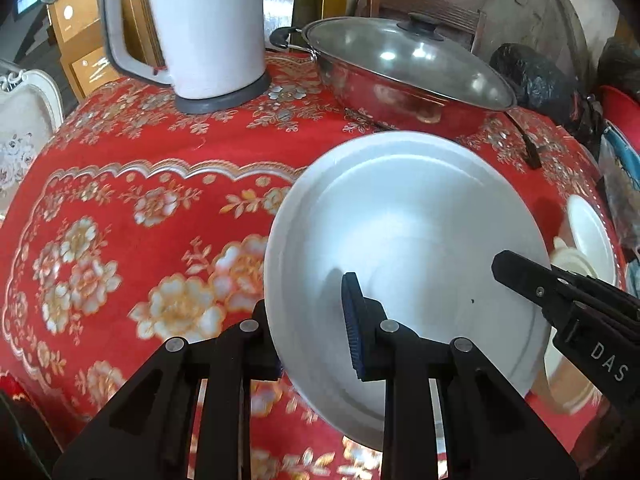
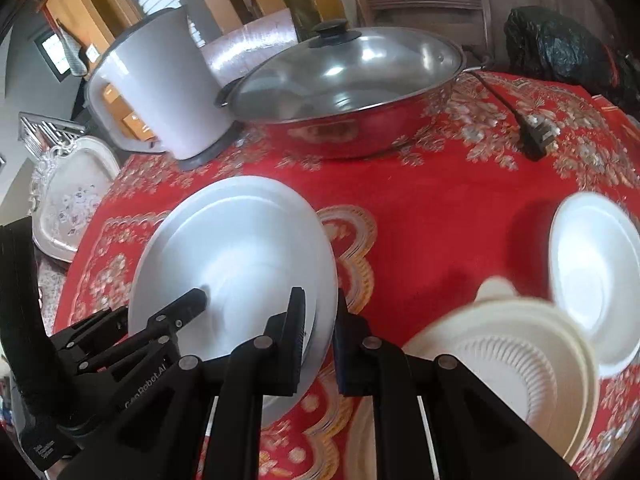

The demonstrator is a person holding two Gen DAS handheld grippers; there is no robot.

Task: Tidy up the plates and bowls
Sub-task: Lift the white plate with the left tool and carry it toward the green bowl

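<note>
A large white plate [image 1: 404,240] is held tilted above the red floral tablecloth [image 1: 140,200]. My left gripper [image 1: 310,340] is shut on its left rim, one finger behind the plate and one pad [image 1: 352,320] on its face. My right gripper [image 2: 320,340] is shut on the plate's [image 2: 240,256] right rim; it also shows in the left wrist view [image 1: 532,284]. A stack of cream ribbed bowls [image 2: 520,364] and a small white plate [image 2: 596,272] lie to the right on the table.
A white electric kettle [image 1: 208,28] stands at the back left. A lidded steel wok [image 1: 404,68] sits at the back, with a black plug and cord [image 2: 532,132] beside it. A black bag [image 2: 560,48] lies at the back right. An ornate chair [image 2: 68,200] stands left of the table.
</note>
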